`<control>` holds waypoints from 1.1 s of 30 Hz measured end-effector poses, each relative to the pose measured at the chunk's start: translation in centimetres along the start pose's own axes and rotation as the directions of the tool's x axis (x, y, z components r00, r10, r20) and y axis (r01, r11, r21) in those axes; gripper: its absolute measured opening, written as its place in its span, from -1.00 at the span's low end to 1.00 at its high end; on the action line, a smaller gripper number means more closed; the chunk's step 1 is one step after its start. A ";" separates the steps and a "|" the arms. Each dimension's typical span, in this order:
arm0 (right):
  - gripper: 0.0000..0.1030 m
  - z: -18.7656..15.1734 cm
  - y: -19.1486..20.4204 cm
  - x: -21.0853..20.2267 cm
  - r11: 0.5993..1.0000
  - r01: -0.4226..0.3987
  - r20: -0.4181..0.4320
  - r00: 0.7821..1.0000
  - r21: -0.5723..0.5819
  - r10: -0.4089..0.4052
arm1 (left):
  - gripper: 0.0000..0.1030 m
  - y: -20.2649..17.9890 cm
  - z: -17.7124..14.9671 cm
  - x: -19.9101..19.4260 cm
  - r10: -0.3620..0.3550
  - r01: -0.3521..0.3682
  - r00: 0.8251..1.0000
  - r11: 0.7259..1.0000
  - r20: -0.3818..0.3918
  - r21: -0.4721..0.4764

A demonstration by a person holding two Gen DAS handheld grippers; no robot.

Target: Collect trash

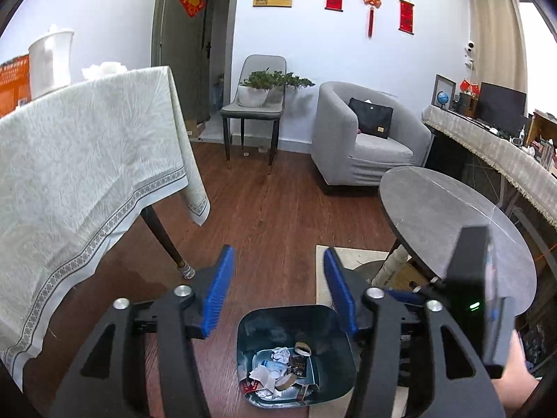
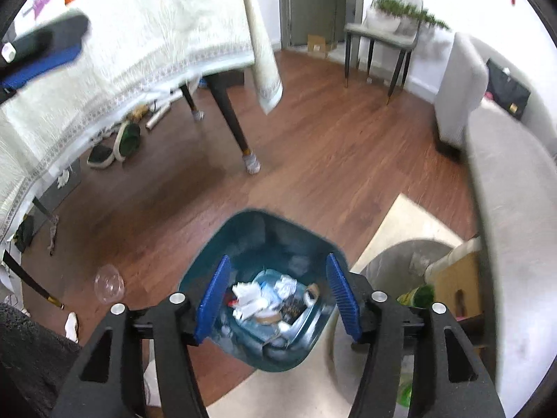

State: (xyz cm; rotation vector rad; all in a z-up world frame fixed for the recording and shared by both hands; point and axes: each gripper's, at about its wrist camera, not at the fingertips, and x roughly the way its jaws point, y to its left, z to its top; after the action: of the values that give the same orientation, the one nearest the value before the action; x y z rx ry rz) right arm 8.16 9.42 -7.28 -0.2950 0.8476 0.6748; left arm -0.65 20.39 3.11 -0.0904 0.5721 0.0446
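Two hand-held grippers hover over a teal trash bin (image 1: 296,355) on a wood-plank floor (image 1: 271,216).

Left wrist view: the left gripper (image 1: 276,291), black arms with ribbed blue pads, stands about half open with nothing between the pads. Below it the square-mouthed plastic bin holds crumpled white paper, tape rolls and a small dark packet whose print is too small to read. A white patterned tablecloth (image 1: 87,160) hangs at left; a round grey stone-look table (image 1: 445,216) is at right, and a grey fabric armchair (image 1: 362,139) stands behind.
Right wrist view: the right gripper (image 2: 278,299), partly open and empty, hangs right above the bin's mouth. A clear plastic lid (image 2: 109,284) lies on the floor to the bin's left, apart from it.
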 end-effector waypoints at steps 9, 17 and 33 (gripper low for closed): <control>0.51 -0.6 -3.9 -6.8 0.985 0.151 0.200 0.966 0.084 -0.165 | 0.81 -3.6 -0.8 -1.1 0.060 -0.064 0.995 0.997 0.075 0.045; 0.80 -4.1 -8.5 -11.6 0.954 0.243 0.309 0.906 0.178 -0.288 | 0.93 -5.2 -1.5 -0.7 0.120 -0.123 0.989 0.992 0.080 0.034; 0.93 -8.4 -14.2 -16.6 0.935 0.240 0.375 0.867 0.263 -0.328 | 0.93 -9.1 -2.0 0.0 0.081 -0.091 0.988 0.993 0.128 0.078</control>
State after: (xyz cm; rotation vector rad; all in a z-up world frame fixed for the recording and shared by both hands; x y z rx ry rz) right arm 4.64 -12.59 -0.16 -0.0766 0.4452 0.3443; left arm -1.11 11.17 2.06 0.0183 0.4520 0.1093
